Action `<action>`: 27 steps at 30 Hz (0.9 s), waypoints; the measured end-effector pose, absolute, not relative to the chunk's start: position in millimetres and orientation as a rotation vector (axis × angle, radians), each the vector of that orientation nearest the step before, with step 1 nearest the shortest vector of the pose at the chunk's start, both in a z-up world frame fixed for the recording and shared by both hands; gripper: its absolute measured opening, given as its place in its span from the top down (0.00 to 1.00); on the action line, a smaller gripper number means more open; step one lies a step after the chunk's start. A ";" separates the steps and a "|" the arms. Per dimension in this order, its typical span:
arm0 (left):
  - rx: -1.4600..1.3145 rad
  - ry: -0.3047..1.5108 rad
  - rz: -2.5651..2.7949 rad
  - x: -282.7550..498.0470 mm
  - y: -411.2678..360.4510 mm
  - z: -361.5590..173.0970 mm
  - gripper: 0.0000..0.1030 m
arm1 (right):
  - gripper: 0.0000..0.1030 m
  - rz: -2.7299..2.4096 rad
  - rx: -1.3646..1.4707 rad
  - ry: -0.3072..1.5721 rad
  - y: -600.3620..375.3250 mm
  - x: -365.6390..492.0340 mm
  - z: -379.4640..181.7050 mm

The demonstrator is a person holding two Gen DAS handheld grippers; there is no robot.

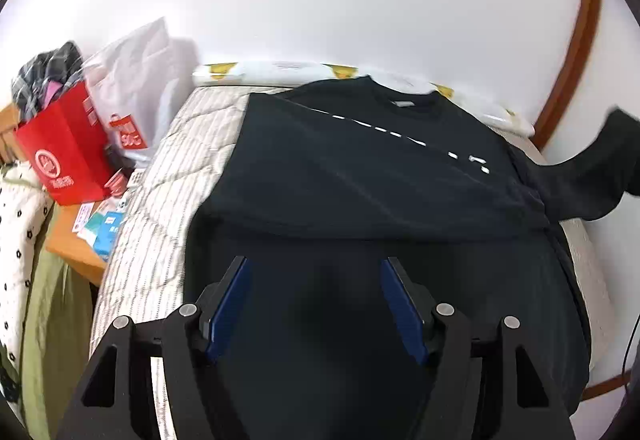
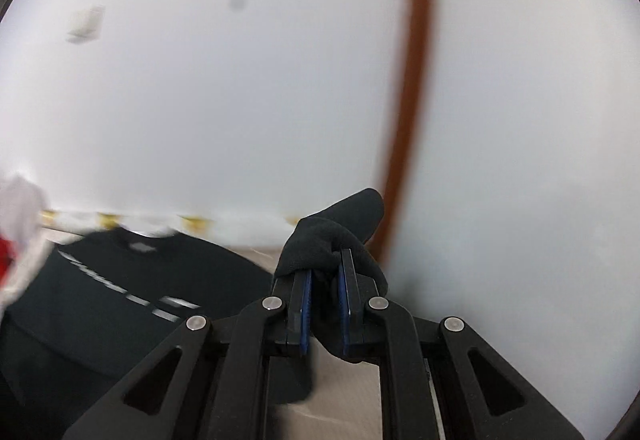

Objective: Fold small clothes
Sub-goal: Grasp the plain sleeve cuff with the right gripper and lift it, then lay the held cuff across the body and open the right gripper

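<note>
We see bright, even light, fisheye-bent dark corners, and motion blur smearing the right wrist view.

The T-shirt (image 1: 360,168) is black with a slanting line of white lettering; the bed (image 1: 180,168) cover is off-white with thin grey stripes; the pillow (image 1: 280,70) is white with yellow patches; the paper bag (image 1: 64,156) is red with a white emblem; each tool has blue pads (image 1: 230,304) on black fingers.
</note>
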State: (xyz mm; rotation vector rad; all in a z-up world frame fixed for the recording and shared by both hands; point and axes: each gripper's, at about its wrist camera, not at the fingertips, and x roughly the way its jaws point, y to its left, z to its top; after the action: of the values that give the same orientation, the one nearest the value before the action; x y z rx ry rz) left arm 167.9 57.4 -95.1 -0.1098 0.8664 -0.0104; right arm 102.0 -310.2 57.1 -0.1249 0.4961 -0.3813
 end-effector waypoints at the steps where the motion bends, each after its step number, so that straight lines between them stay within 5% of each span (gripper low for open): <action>1: -0.119 0.868 -0.007 168.2 62.1 -95.7 0.37 | 0.89 -0.332 -0.125 0.496 -294.4 116.7 59.5; 7: -0.135 0.887 0.017 167.4 89.7 -104.1 0.37 | 0.89 -0.084 -0.150 0.512 -178.2 170.3 43.5; 18: -0.143 0.925 0.036 166.4 116.9 -120.6 0.37 | 0.85 0.053 -0.256 0.749 -79.9 224.1 -104.4; 19: -0.133 0.930 0.039 166.8 116.7 -122.9 0.37 | 0.78 0.057 -0.253 0.768 -79.8 224.9 -113.8; 21: -0.121 0.941 0.042 168.4 114.7 -125.5 0.37 | 0.53 0.067 -0.239 0.806 -83.2 222.4 -128.1; 22: -0.117 0.945 0.041 169.7 112.7 -126.4 0.37 | 0.31 0.069 -0.234 0.818 -87.9 218.2 -130.9; 23: -0.114 0.947 0.035 171.3 109.4 -126.8 0.37 | 0.24 0.071 -0.226 0.836 -94.6 215.0 -132.3; 27: -0.086 0.948 -0.003 180.7 87.1 -124.6 0.37 | 0.21 0.096 -0.194 0.907 -120.8 195.7 -146.5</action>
State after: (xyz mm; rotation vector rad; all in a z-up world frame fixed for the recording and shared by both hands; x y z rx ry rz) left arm 180.7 87.1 -124.6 -0.0865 0.9484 -0.0026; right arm 195.7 -120.8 -146.5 -0.1940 0.9070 0.0957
